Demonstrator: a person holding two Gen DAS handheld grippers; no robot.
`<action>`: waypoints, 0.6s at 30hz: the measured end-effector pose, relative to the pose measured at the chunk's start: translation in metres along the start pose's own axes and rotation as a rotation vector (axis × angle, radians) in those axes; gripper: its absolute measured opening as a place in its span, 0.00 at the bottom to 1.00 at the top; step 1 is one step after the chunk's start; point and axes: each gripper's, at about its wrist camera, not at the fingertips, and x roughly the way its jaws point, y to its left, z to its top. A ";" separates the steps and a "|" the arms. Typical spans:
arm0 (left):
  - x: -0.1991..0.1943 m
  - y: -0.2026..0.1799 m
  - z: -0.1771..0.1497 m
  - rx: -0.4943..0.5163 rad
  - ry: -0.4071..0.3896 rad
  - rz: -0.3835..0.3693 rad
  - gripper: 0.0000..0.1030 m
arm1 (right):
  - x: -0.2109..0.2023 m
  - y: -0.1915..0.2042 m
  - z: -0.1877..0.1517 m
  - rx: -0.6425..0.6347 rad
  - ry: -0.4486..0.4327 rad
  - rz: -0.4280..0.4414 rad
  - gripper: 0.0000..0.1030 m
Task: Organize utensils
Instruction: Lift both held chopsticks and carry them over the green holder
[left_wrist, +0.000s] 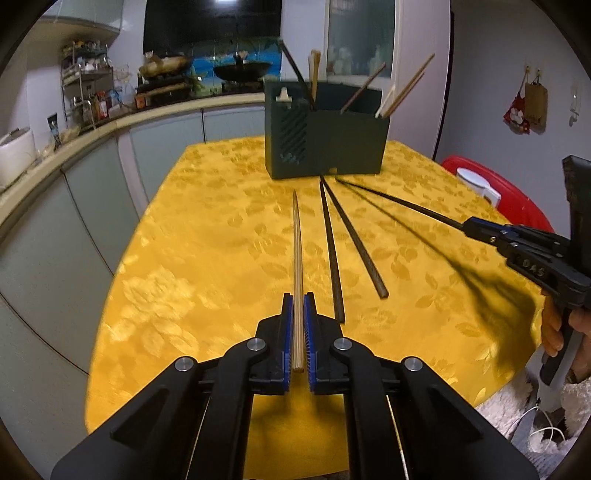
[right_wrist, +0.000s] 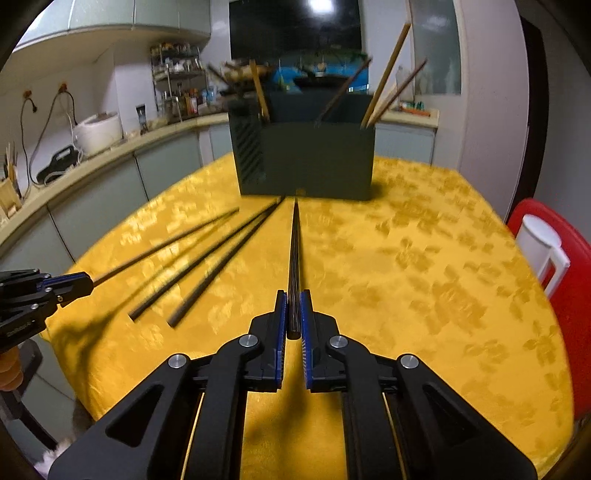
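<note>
While a pale wooden chopstick (left_wrist: 297, 258) is being pinched between the blue pads of the left gripper (left_wrist: 298, 301) and pointed toward the dark green utensil holder (left_wrist: 327, 146), a dark chopstick (right_wrist: 295, 266) is being clamped in the right gripper (right_wrist: 293, 295), aimed at the same holder. Two more dark chopsticks (left_wrist: 347, 240) are being left lying side by side on the yellow tablecloth (left_wrist: 207, 240) between the grippers. Several chopsticks are being kept upright in the holder.
</note>
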 end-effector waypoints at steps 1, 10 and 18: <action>-0.005 0.000 0.004 0.003 -0.014 0.006 0.05 | -0.006 -0.001 0.004 0.002 -0.017 0.002 0.08; -0.049 0.001 0.041 0.018 -0.135 0.035 0.05 | -0.050 -0.013 0.035 0.021 -0.134 0.024 0.08; -0.068 -0.004 0.068 0.041 -0.202 0.049 0.05 | -0.073 -0.018 0.055 0.035 -0.192 0.050 0.08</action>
